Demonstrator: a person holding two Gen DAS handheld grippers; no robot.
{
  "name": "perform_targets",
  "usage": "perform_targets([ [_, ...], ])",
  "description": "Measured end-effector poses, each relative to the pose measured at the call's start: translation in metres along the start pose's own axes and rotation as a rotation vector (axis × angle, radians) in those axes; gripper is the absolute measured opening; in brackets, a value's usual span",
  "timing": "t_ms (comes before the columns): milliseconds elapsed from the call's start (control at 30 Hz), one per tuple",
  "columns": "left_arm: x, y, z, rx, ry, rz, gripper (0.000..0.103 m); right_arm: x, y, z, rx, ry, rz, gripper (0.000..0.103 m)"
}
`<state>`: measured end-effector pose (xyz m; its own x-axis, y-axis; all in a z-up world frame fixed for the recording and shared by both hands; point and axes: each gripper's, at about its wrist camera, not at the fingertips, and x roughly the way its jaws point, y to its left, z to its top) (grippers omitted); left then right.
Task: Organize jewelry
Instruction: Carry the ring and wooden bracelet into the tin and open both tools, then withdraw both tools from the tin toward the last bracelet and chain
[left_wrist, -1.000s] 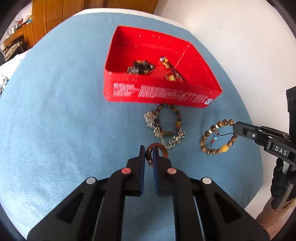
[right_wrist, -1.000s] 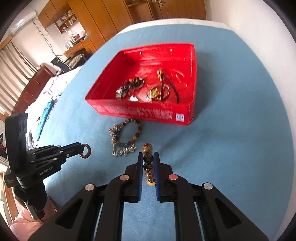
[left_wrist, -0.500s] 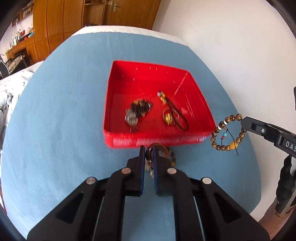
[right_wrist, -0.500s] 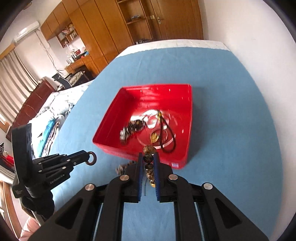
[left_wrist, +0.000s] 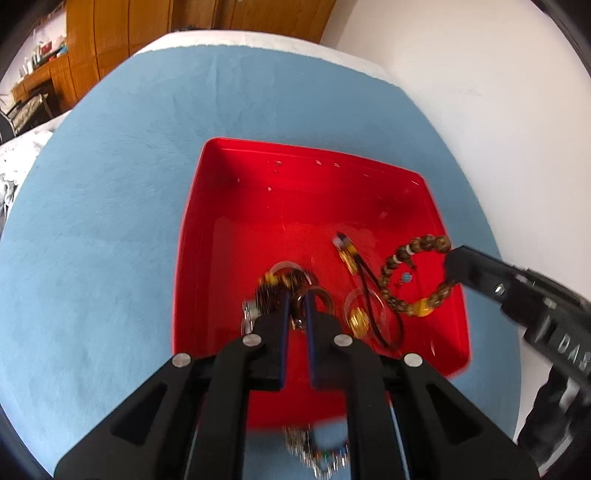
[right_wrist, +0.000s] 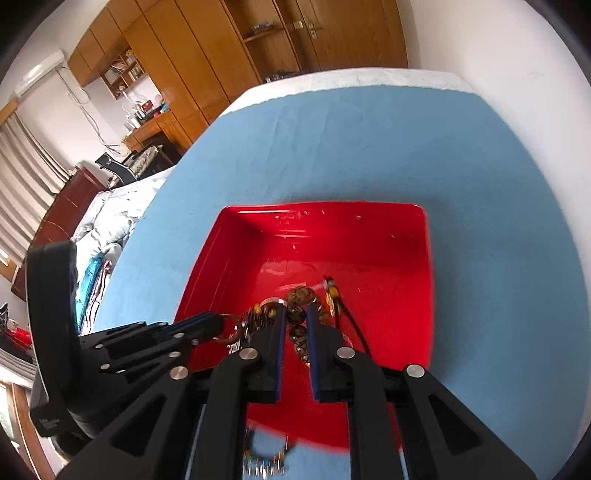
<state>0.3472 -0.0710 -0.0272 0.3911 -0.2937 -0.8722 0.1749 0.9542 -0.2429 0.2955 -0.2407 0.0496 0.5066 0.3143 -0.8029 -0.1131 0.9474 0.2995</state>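
Jewelry in two grips above the red tray (left_wrist: 192, 236), which fills frame centre on the blue worktop (left_wrist: 92, 221). Left gripper (left_wrist: 297, 306): jaws pinched on a brown ring (left_wrist: 321, 295), low centre of the left view. Right gripper (right_wrist: 295, 317): jaws clamped on a wooden bead bracelet (left_wrist: 413, 277), which hangs over the tray's right side. Tray floor holds a dark beaded piece (left_wrist: 291, 280) and a black cord with gold charm (left_wrist: 360, 321). Blurred silver chain (left_wrist: 321, 458) lies on the cloth at bottom edge, outside the tray.
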Motion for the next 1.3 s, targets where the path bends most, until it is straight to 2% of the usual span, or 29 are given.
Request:
perform_targets([
  [167,0.036,0.001,0.025,-0.015,0.028,0.057,0.007,0.054,-0.014,0.025,0.03,0.046,0.009,0.01],
  [300,0.059,-0.001,0.037,-0.019,0.069,0.096,0.009,0.078,-0.032,0.035,0.045,0.055,-0.051,0.011],
  [367,0.064,-0.002,0.039,-0.02,0.079,0.106,0.019,0.08,-0.041,0.037,0.04,0.041,-0.107,0.014],
  [433,0.062,-0.004,0.039,-0.02,0.068,0.107,0.035,0.074,-0.047,0.033,0.035,0.022,-0.12,0.015],
  [500,0.057,-0.005,0.036,-0.017,0.062,0.091,0.037,0.065,-0.05,0.029,0.034,0.008,-0.12,0.016],
  [633,0.032,-0.004,0.021,-0.002,0.024,0.084,0.048,0.041,-0.052,0.015,0.035,-0.025,-0.099,0.016],
  [733,0.004,-0.003,0.005,0.001,-0.034,0.097,0.061,0.021,-0.05,-0.001,0.034,-0.049,-0.068,0.025],
  [833,-0.024,-0.003,-0.014,-0.009,-0.091,0.095,0.063,0.0,-0.04,-0.021,0.015,-0.069,-0.037,0.027],
  [967,-0.055,0.003,-0.043,-0.01,-0.143,0.131,0.066,-0.018,-0.024,-0.048,-0.01,-0.076,0.005,0.027],
  [1133,-0.075,0.018,-0.077,-0.017,-0.145,0.158,0.066,-0.033,-0.013,-0.08,-0.036,-0.053,0.024,0.027],
  [1300,-0.077,0.028,-0.104,-0.033,-0.133,0.168,0.067,-0.035,-0.004,-0.106,-0.037,-0.021,0.05,0.027],
])
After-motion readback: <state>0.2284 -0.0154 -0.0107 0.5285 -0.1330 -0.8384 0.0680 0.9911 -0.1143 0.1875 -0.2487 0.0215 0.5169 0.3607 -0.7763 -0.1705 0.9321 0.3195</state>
